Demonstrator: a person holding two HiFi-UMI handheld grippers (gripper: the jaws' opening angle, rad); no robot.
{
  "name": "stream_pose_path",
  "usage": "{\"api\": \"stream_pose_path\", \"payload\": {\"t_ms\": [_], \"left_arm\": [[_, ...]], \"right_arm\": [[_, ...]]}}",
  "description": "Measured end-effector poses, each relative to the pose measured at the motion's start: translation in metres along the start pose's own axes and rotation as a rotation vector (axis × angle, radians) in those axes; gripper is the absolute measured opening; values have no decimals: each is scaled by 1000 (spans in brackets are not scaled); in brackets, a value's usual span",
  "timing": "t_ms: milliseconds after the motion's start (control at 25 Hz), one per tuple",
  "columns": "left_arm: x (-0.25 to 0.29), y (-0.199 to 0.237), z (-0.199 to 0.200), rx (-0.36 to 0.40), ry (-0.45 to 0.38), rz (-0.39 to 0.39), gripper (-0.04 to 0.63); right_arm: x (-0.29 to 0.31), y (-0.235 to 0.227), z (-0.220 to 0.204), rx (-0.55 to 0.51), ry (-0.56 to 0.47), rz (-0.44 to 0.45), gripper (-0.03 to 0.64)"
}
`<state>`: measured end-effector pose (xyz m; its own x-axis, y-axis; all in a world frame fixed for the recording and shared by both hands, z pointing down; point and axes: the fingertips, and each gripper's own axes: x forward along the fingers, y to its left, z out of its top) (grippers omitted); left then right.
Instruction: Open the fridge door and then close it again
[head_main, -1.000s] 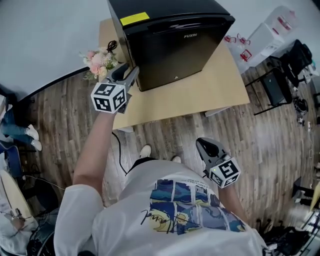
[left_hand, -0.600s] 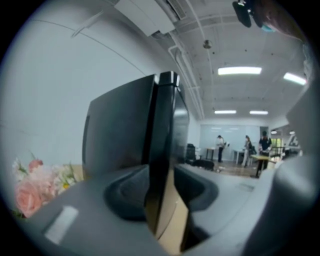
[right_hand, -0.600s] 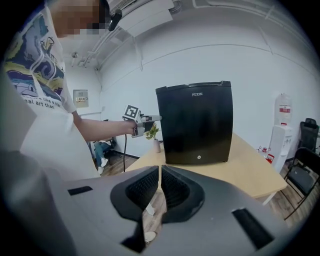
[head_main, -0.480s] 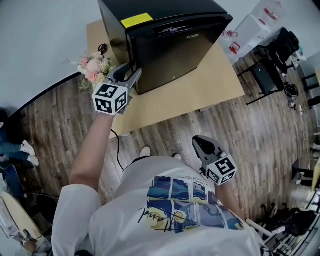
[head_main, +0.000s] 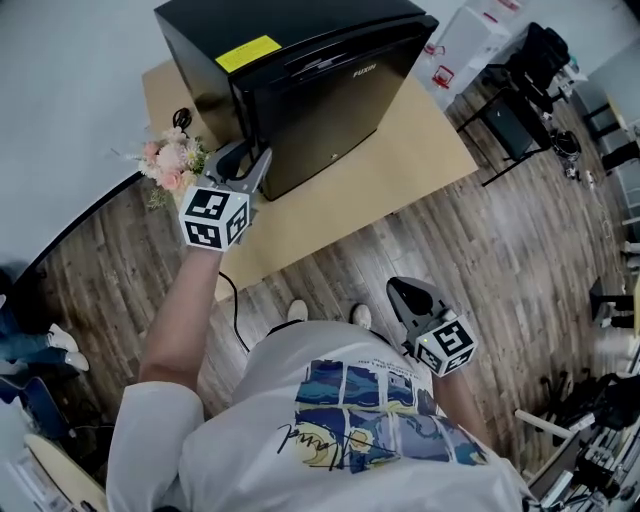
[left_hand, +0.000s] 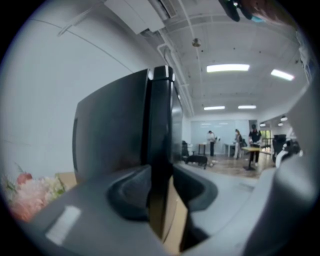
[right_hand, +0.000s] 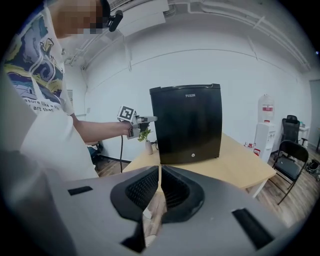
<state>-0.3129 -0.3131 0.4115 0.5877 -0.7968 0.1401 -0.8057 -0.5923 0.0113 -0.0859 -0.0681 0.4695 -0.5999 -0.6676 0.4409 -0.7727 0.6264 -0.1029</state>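
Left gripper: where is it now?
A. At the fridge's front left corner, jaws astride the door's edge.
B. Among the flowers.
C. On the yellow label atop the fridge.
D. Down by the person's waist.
A: the left gripper is at the front left corner of the fridge, with the door's edge between its jaws, which have just been closing but stand apart.

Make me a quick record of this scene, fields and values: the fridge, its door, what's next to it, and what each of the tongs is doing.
fridge: black, standing on the wooden table, yellow sticker on top
door: closed
flowers: on the table beside the fridge, near the left tongs
left tongs: at the door's left edge, jaws apart astride it, just been closing, not visibly clamped
right tongs: held low, away from the fridge, jaws together, empty
task step: door not yet opened
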Motion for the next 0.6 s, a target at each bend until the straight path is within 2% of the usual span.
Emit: {"api": "stream_pose_path", "payload": {"t_ms": [600], "left_arm": [[1, 1, 3, -24, 6, 20, 144]], "right_arm": [[-4, 5, 0, 11, -5, -15, 23]]}}
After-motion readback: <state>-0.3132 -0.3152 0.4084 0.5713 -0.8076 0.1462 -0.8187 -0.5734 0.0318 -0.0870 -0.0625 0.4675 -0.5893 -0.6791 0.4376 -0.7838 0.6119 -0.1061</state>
